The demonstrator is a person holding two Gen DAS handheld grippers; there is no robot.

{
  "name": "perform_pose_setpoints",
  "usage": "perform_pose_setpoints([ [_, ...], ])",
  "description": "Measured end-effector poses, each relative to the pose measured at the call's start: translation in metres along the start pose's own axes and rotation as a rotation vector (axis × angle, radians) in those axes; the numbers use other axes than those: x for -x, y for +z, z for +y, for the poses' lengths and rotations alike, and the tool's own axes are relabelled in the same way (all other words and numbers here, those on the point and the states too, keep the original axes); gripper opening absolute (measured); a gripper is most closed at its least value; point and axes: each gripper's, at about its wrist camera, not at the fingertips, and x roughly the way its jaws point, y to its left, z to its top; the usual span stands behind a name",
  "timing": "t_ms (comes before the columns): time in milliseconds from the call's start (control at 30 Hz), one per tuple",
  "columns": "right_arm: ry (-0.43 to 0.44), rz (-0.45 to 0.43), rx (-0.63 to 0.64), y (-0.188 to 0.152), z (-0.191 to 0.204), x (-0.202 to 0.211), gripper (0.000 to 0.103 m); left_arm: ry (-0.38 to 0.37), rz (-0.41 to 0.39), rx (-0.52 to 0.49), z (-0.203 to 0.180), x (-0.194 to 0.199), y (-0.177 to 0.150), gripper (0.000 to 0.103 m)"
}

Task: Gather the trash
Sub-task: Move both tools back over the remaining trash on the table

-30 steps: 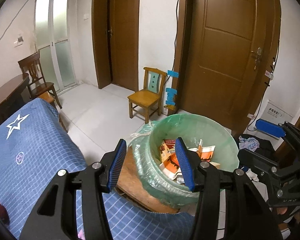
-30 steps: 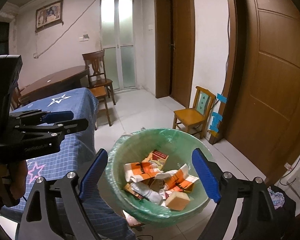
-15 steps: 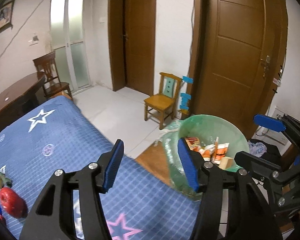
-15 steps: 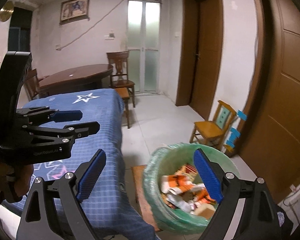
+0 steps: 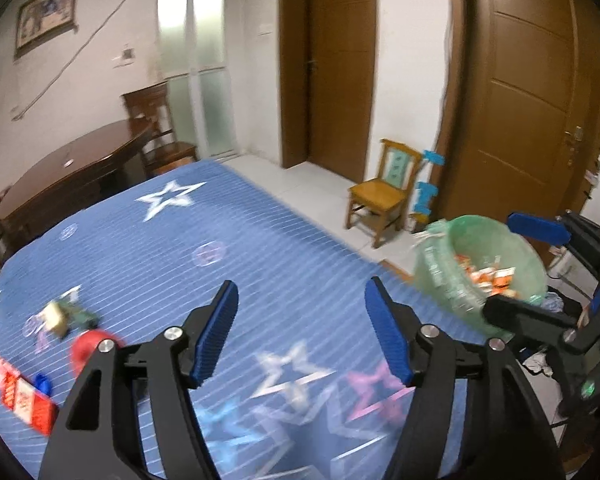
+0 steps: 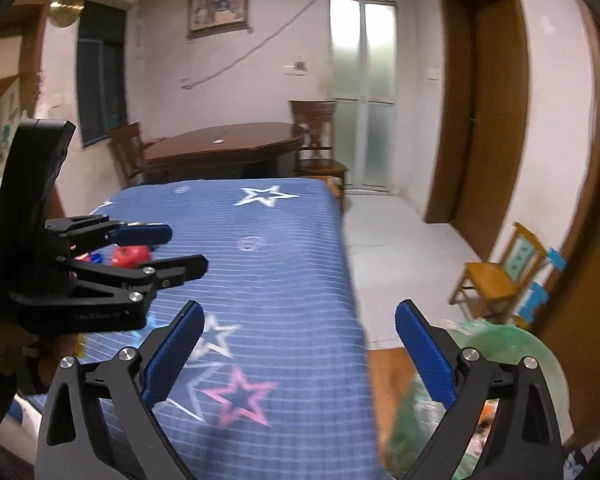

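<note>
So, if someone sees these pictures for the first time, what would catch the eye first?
Probably the blue star-patterned cloth that fills the middle of both views. Next, the green-lined trash bin beside its right edge, full of orange and white packaging. Then the small cluster of leftover items at the cloth's left: a red round thing and a red and white packet. Both grippers, left gripper and right gripper, hold nothing, jaws opening.

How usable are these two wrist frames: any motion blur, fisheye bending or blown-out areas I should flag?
Left wrist: streaking smears the blue star cloth, the small items on it and the green-lined bin; the left gripper stays sharp. Right wrist: the cloth's near part and the bin blur; the right gripper is crisp. Both: door frames bow, corners go black, the frosted glass door glares.
</note>
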Motion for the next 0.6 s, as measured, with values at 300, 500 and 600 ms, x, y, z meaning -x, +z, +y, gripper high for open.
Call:
perform_pose_setpoints([
  [300, 0.150, 0.040, 0.072, 0.032, 0.080, -0.049, 0.097, 0.120, 0.105, 0.166, 0.156, 0.026, -0.013, 0.072],
  [500, 0.228, 0.076, 0.097, 0.059, 0.114, -0.093, 0.098, 0.209, 0.249, 0.356, 0.267, 0.001, -0.010, 0.072],
  [600, 0.261, 0.088, 0.093, 0.069, 0.125, -0.114, 0.098, 0.240, 0.360, 0.371, 0.294, -0.034, -0.013, 0.072],
])
